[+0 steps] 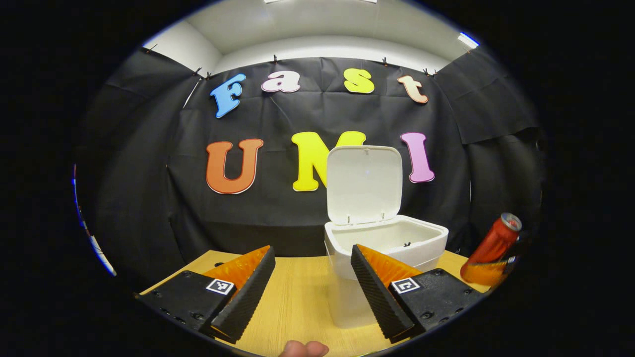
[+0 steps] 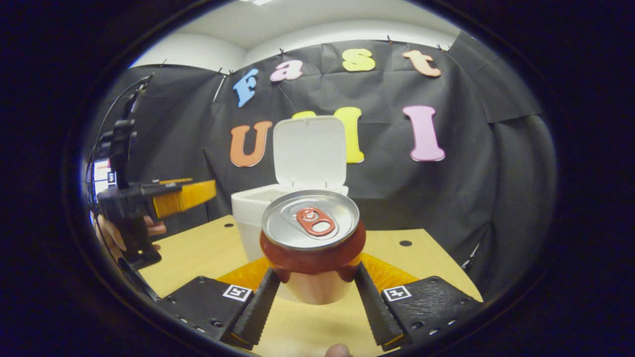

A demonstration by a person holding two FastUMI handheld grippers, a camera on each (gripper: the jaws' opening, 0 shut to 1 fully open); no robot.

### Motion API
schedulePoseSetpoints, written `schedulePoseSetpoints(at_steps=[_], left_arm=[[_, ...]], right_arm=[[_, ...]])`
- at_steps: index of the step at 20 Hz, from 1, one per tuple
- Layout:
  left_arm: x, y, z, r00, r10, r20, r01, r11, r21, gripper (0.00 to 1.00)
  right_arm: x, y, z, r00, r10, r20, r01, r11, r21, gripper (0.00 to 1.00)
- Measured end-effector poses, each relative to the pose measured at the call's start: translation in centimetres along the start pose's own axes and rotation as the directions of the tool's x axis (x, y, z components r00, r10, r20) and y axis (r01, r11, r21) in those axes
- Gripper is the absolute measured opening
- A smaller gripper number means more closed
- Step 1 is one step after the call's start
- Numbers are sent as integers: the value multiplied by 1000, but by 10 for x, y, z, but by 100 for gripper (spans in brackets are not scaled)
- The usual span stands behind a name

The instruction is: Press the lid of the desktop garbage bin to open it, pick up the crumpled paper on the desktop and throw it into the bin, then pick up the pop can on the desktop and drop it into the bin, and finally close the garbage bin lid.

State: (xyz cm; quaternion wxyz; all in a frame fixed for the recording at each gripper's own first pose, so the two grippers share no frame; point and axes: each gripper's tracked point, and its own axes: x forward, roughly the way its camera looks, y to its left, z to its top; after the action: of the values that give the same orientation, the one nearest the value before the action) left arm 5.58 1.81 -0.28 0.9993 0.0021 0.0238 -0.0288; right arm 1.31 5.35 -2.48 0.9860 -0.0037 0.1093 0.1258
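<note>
**Pop can gripped and lifted, bin open ahead**

The right gripper [image 2: 313,292] is clenched on the pop can [image 2: 311,248]: in the right gripper view both fingers press against opposite sides of the can's body, below its red shoulder, and the can stands upright between them with its silver top and red pull tab facing the camera. In the left gripper view the same can appears off to the right, tilted and held above the desktop, just beside the bin. The left gripper [image 1: 312,292] is released, its fingers spread wide with nothing between them, hovering over the wooden desktop [image 1: 297,292] in front of the bin.

Beyond the can stands the white desktop garbage bin [image 2: 245,208], its lid [image 2: 310,148] swung upright and the mouth open. The crumpled paper is not on the desktop where I can see; the bin's inside is too shadowed to tell.

The can is probably light and thin-walled, with a smooth, slippery skin, so it would dent under hard squeezing and slide under a loose one. A moderate hold across the middle of the body, as here, suits it; it should be released squarely over the opening
</note>
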Motion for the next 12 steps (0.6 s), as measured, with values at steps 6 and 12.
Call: schedulePoseSetpoints(at_steps=[6,12], left_arm=[[-19,18,1,1000,22,-10,-22,999,-29,99],[-26,34,20,999,45,-2,-45,998,-47,99]], right_arm=[[53,10,87,999,33,38,-32,999,-35,80],[114,14,95,998,26,-56,-29,998,-54,81]])
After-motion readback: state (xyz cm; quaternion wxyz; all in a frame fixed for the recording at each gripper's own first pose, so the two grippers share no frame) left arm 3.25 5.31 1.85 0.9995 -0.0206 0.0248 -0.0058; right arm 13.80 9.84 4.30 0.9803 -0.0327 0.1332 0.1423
